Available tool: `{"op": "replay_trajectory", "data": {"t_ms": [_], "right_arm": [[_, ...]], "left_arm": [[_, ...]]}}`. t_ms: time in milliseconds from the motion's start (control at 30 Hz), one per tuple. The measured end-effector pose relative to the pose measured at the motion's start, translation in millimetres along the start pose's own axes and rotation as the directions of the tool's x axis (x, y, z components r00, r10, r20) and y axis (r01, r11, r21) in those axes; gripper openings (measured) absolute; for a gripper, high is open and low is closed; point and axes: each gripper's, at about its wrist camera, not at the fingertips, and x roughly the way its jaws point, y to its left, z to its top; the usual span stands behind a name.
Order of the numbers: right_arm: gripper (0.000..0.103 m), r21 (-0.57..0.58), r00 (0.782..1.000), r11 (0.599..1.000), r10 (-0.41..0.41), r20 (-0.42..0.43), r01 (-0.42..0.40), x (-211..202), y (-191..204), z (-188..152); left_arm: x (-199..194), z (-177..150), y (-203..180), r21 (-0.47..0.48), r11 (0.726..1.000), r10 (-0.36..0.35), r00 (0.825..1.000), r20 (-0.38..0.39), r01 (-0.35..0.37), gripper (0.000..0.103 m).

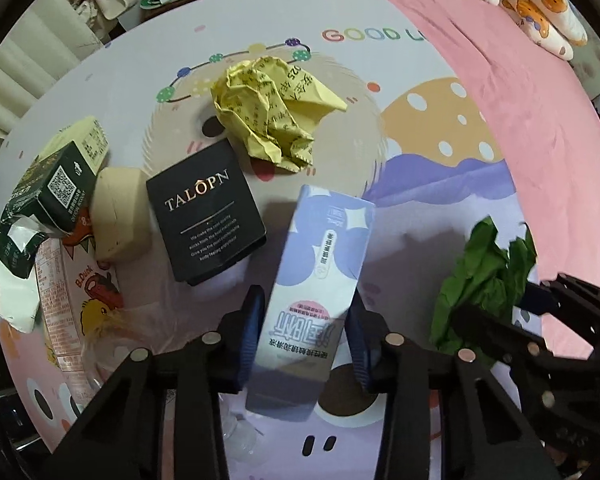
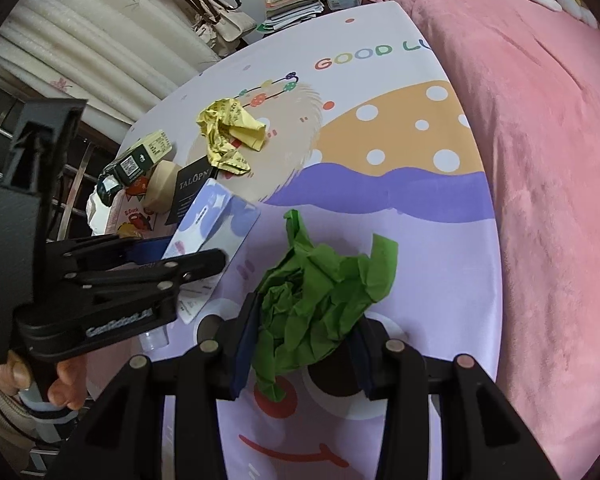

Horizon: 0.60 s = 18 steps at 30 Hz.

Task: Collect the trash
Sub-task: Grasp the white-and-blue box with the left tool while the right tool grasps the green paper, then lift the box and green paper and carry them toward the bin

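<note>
Left hand-held gripper (image 1: 302, 344) pinches a lilac carton (image 1: 316, 280) on the desk (image 1: 420, 184); right hand-held gripper (image 2: 302, 354) pinches crumpled green paper (image 2: 320, 300).

The near end of the lilac carton (image 1: 320, 280) is hidden behind the left gripper's fingers (image 1: 250, 340). The small print on the black box (image 1: 206, 212) is blurred. The duck-printed box (image 1: 72, 312) is partly covered by other packets.

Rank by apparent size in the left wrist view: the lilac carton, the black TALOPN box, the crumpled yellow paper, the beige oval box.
1. lilac carton, though nearest the camera
2-3. black TALOPN box and crumpled yellow paper: too alike
4. beige oval box
</note>
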Motion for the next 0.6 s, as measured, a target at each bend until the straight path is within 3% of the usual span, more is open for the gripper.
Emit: {"op": "replay_trajectory", "data": {"t_ms": [233,600], "right_arm": [[0.041,0.006,0.999,1.000,0.008,0.037,-0.008,-18.1,4.8,-7.0],[0.041,-0.001,0.995,1.000,-0.012,0.101,0.012,-59.1,32.3,-57.2]], "left_arm": [[-20.1,-15.1,-3.9,-0.044,0.999,-0.013,0.999,0.053,0.015,0.033],[-95.6,-87.4,-8.2,-0.012,0.999,-0.046,0.983,0.179,0.049,0.033]]}}
